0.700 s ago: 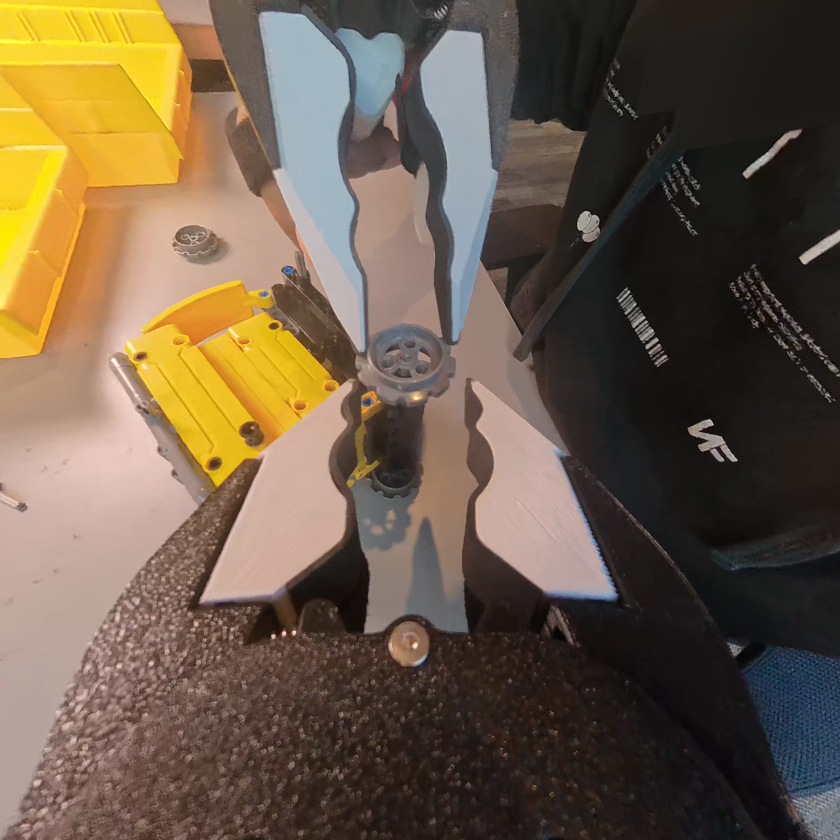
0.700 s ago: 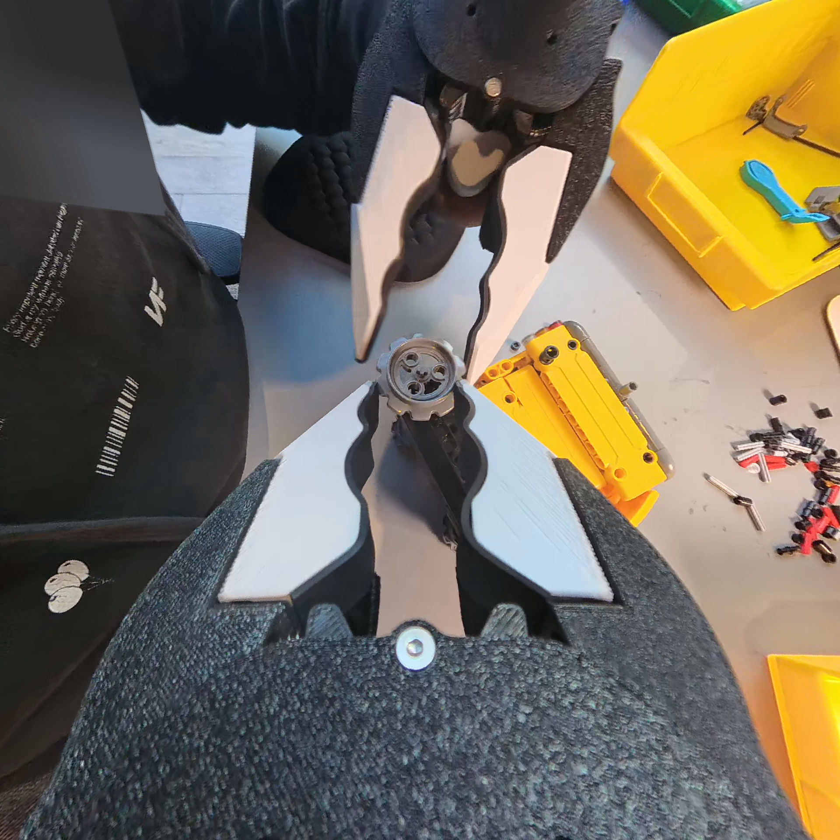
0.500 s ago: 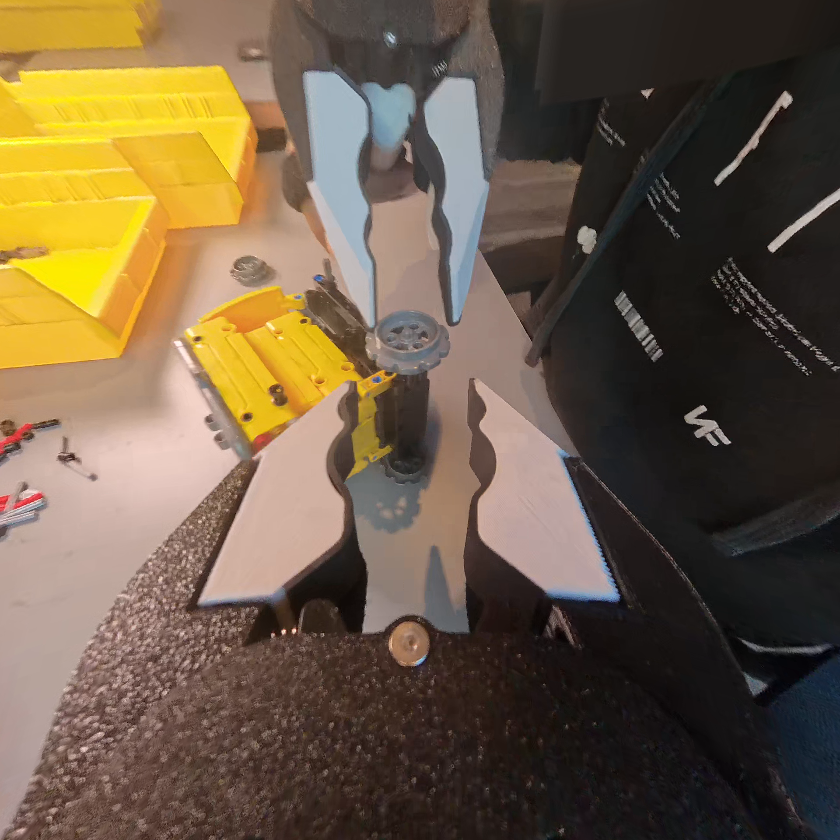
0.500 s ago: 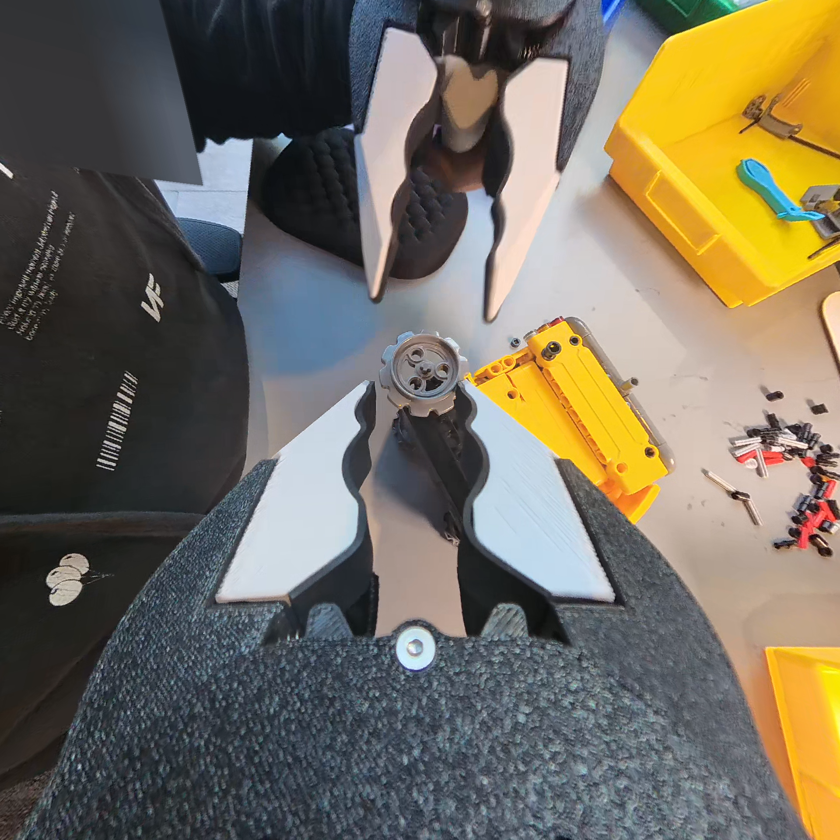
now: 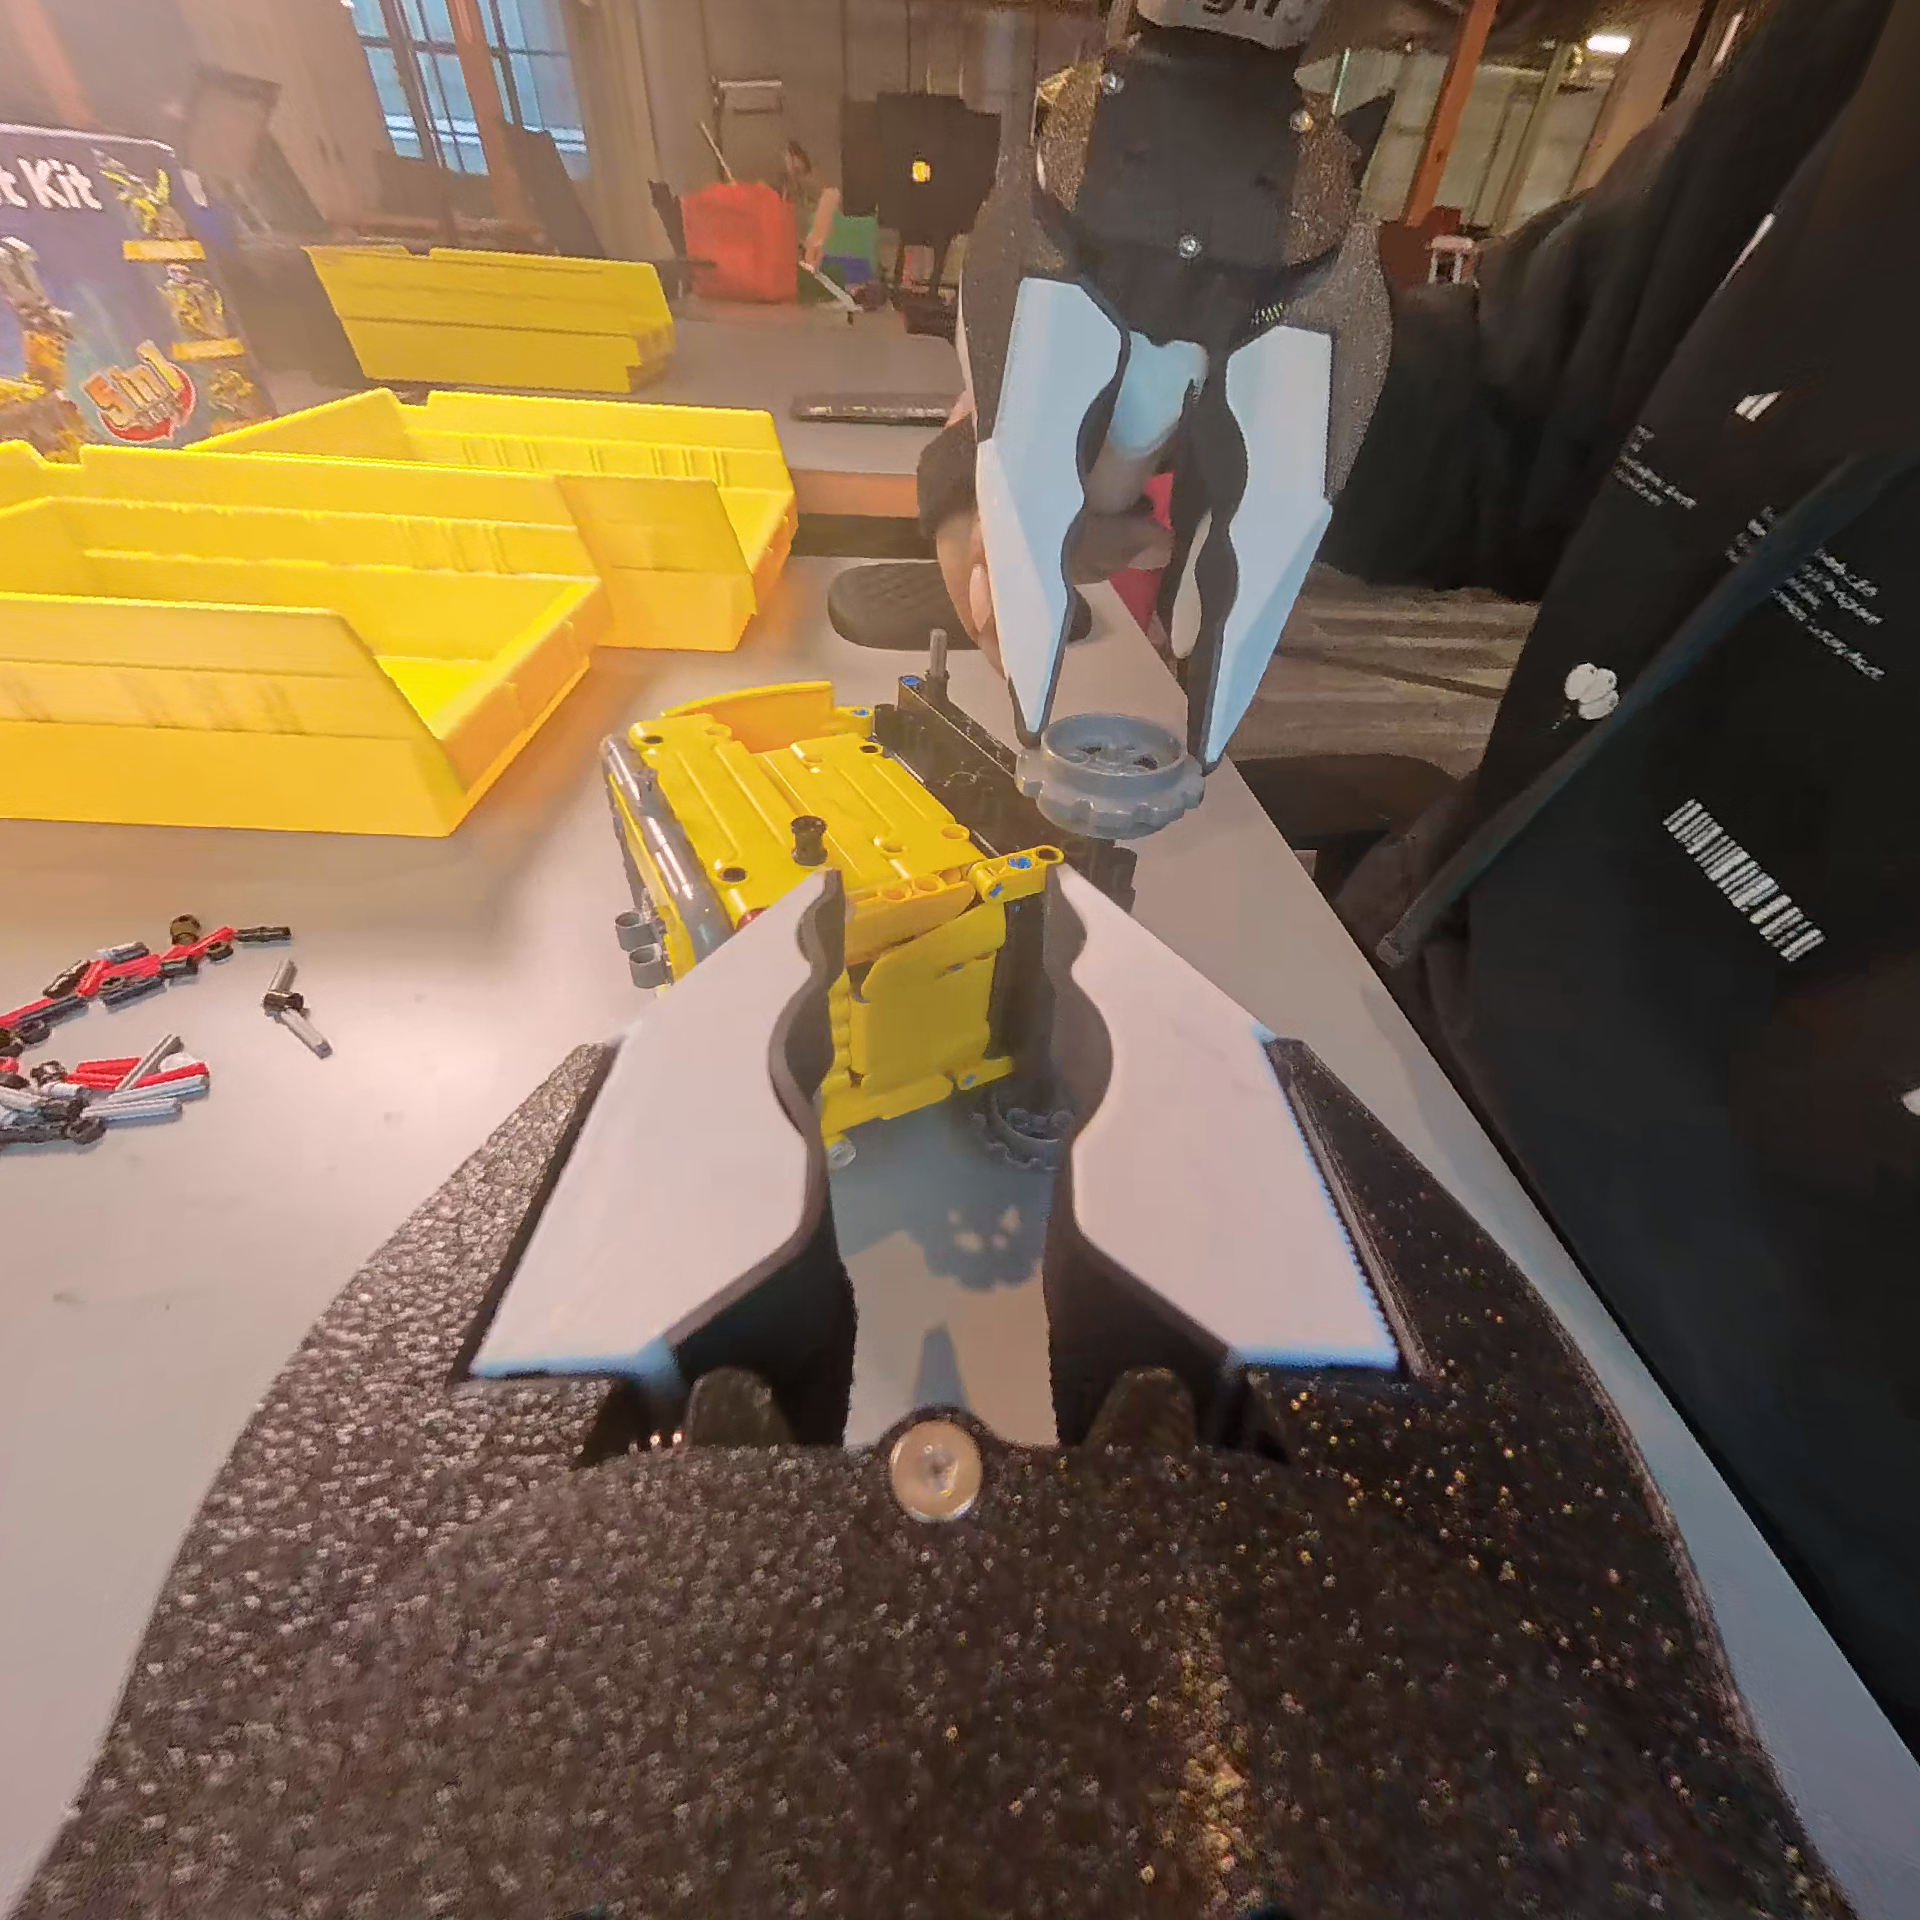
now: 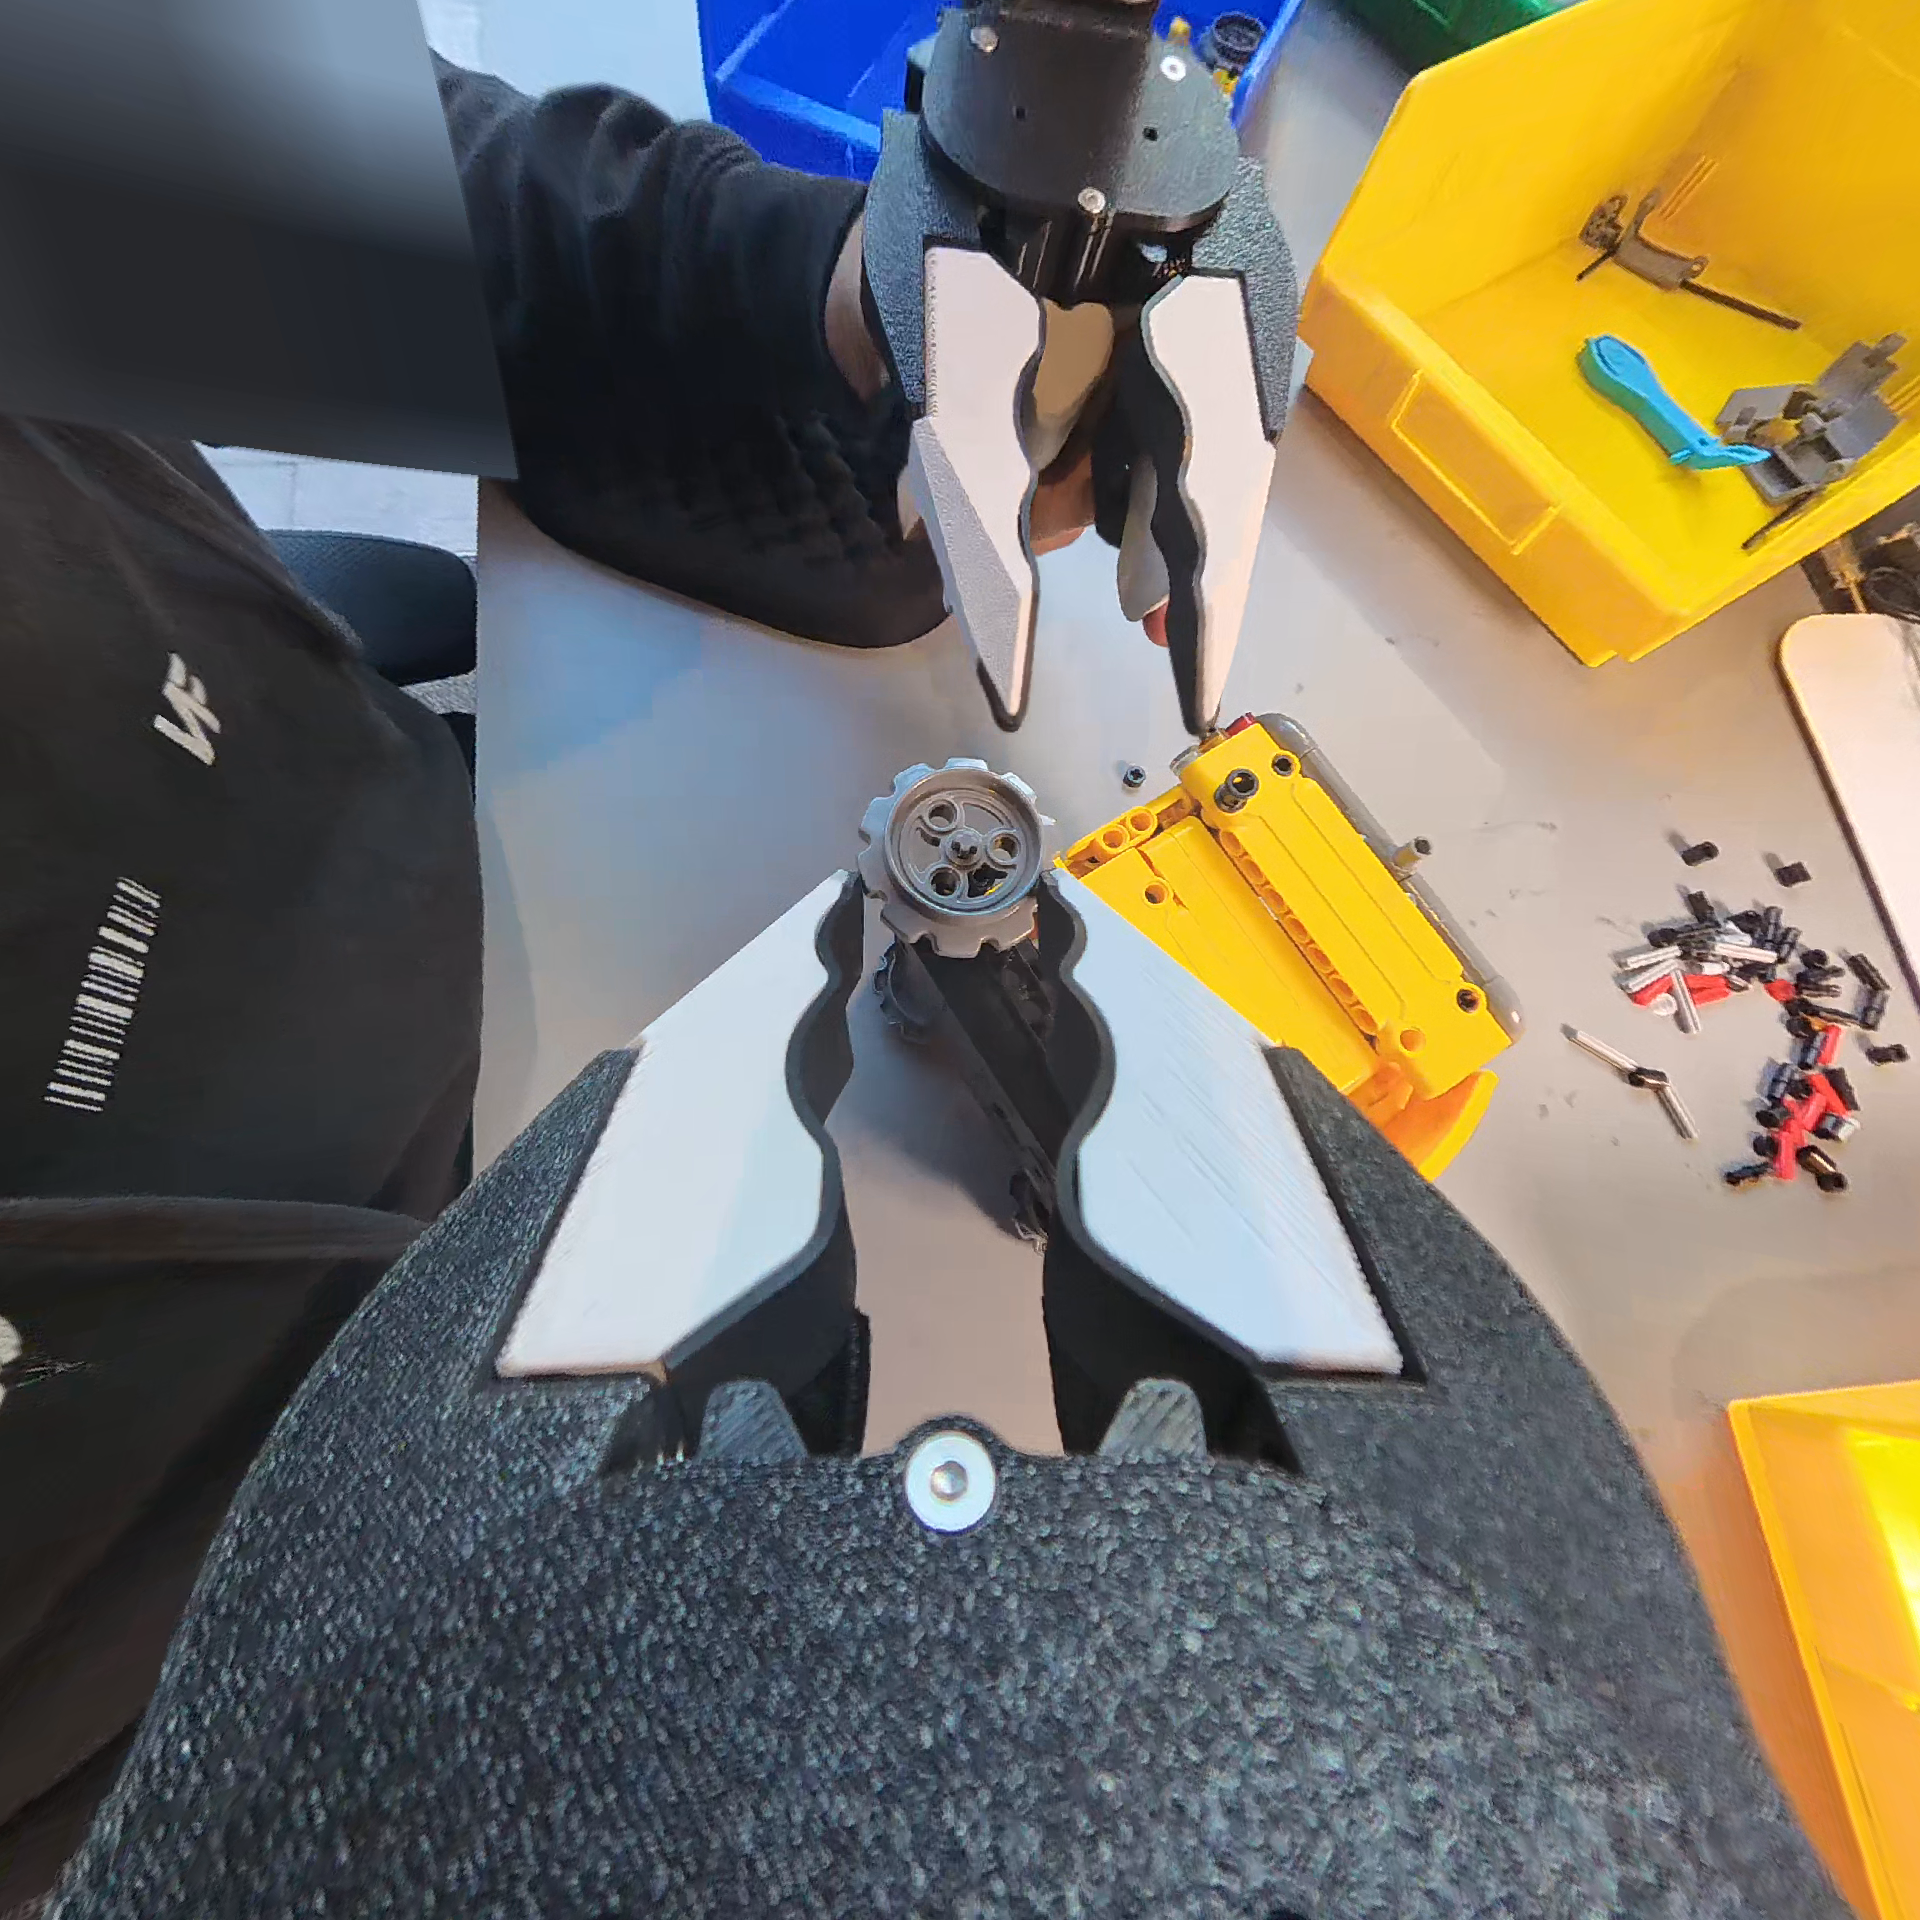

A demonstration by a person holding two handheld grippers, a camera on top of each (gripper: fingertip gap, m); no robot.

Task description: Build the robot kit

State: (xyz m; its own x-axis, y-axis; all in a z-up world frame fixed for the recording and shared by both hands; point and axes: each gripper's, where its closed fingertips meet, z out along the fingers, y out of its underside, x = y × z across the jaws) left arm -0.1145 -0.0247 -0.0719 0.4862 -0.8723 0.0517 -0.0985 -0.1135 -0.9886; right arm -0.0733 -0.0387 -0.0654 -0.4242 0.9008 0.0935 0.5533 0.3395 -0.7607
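A yellow and black brick-built model lies on the grey table; it also shows in the right wrist view. A grey toothed wheel sits on the end of the model's black frame, above a second dark toothed wheel. My right gripper is shut on the grey wheel; in the left wrist view it comes down from above onto the wheel. My left gripper is open and empty, its fingers either side of the model's near end. In the right wrist view it hangs just beyond the wheel.
Yellow bins stand at the left, and another yellow bin holds a blue tool. Loose red, black and grey pins lie beside the model. A person in black clothing is at the table's edge. There is about 5 cm between the tips of the two grippers.
My left gripper has drawn back from the grey wheel and tilted up, still open. My right gripper has stayed shut on the wheel.
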